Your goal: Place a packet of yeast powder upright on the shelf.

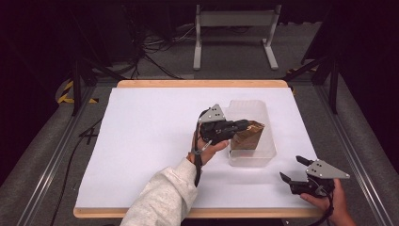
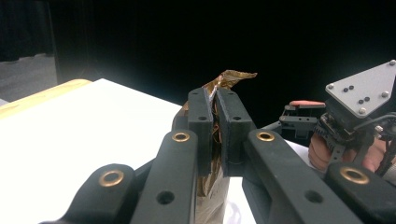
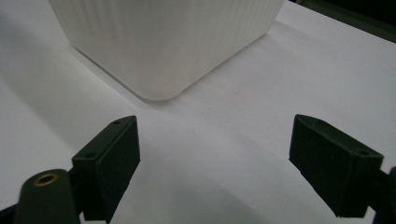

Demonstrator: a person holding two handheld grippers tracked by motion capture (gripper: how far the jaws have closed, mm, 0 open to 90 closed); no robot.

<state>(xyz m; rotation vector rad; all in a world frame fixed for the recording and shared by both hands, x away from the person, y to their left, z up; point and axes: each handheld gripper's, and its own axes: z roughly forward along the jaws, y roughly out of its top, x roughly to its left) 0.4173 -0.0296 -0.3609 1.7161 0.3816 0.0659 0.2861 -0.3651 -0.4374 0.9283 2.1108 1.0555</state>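
A brown and gold foil packet (image 1: 249,135) hangs over the clear plastic bin (image 1: 269,143) on the white table. My left gripper (image 1: 244,125) is shut on the packet's crinkled top edge. In the left gripper view the packet (image 2: 229,78) sticks up between the pressed pads, with my left gripper (image 2: 215,128) squeezing it. My right gripper (image 1: 292,170) stands open near the table's front right corner, its tips aimed at the bin. In the right gripper view my right gripper (image 3: 215,163) holds nothing, and the ribbed bin (image 3: 163,42) stands just ahead of it.
The white sheet (image 1: 150,136) covers a wooden table top (image 1: 202,84), with wide bare room to the left. A grey-sleeved forearm (image 1: 164,197) comes in from the bottom. Beyond the table stand a metal stand (image 1: 235,28) and cables on the floor.
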